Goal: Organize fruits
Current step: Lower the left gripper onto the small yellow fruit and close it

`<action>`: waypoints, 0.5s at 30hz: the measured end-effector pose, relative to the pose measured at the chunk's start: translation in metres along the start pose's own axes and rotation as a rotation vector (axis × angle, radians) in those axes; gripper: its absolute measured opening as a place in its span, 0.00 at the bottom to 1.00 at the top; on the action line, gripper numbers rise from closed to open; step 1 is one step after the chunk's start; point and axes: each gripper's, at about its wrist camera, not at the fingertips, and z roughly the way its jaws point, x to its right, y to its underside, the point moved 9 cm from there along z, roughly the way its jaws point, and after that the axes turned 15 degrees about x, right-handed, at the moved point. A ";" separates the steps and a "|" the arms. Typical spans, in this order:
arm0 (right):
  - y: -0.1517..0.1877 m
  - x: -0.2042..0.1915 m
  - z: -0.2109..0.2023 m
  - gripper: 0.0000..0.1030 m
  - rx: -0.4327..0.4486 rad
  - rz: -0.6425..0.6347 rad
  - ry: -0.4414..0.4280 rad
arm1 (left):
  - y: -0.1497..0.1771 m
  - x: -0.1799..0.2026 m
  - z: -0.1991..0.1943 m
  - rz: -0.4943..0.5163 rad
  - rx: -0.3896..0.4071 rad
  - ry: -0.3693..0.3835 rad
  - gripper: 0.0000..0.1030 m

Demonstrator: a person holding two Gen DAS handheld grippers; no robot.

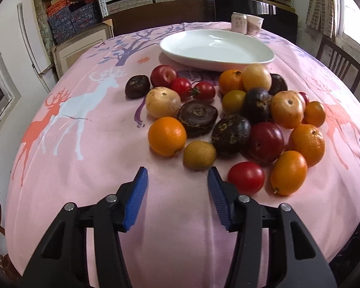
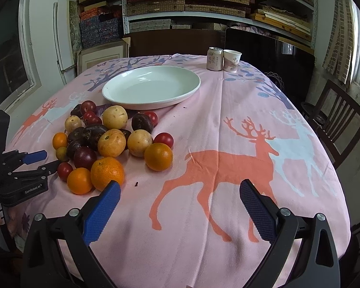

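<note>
So there's a round table with a pink tablecloth (image 2: 228, 124) covered in deer and tree prints, and a whole pile of fruit (image 1: 230, 120) sitting loose on it, all bunched together just in front of a big white plate (image 1: 217, 49) that has nothing in it. The pile is a mix: oranges, red tomatoes, dark red plums, some dark purple-brown wrinkly ones and a few pale yellow round ones, most of them touching each other. The left gripper (image 1: 177, 175) is hovering low at the near edge of the pile with its blue-padded jaws apart and nothing between them, just bare cloth. A small greenish-brown fruit (image 1: 199, 154) sits right past the tips, a red tomato (image 1: 246, 178) is just beside the right-hand finger, and an orange (image 1: 167, 136) is a bit further up on the left side. The right gripper (image 2: 180, 189) is off over the open part of the cloth, jaws spread wide and empty, above the big orange deer print (image 2: 218, 168). Its left finger is near a large orange (image 2: 107, 173) at the edge of the pile, not touching it as far as I can see. At the far side of the table, past the plate, a drink can (image 2: 214, 58) and a paper cup (image 2: 232, 60) stand right next to each other. Behind it all are shelves (image 2: 204, 2) stacked with flat boxes, and a dark wooden chair (image 2: 336, 120) on the right.
</note>
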 end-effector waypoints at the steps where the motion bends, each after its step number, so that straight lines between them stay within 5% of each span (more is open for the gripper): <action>1: 0.001 0.001 0.001 0.97 -0.003 0.003 0.001 | 0.000 0.004 0.000 0.008 0.004 0.015 0.50; 4: 0.003 0.001 0.003 0.97 -0.011 0.006 -0.001 | -0.002 0.011 -0.001 0.017 0.016 0.036 0.48; 7: 0.004 0.001 0.004 0.97 -0.014 0.003 -0.002 | -0.006 0.016 0.003 -0.009 0.021 0.100 0.30; 15: 0.007 0.004 0.007 0.97 -0.021 0.010 0.008 | -0.009 0.014 0.009 -0.012 0.047 0.101 0.28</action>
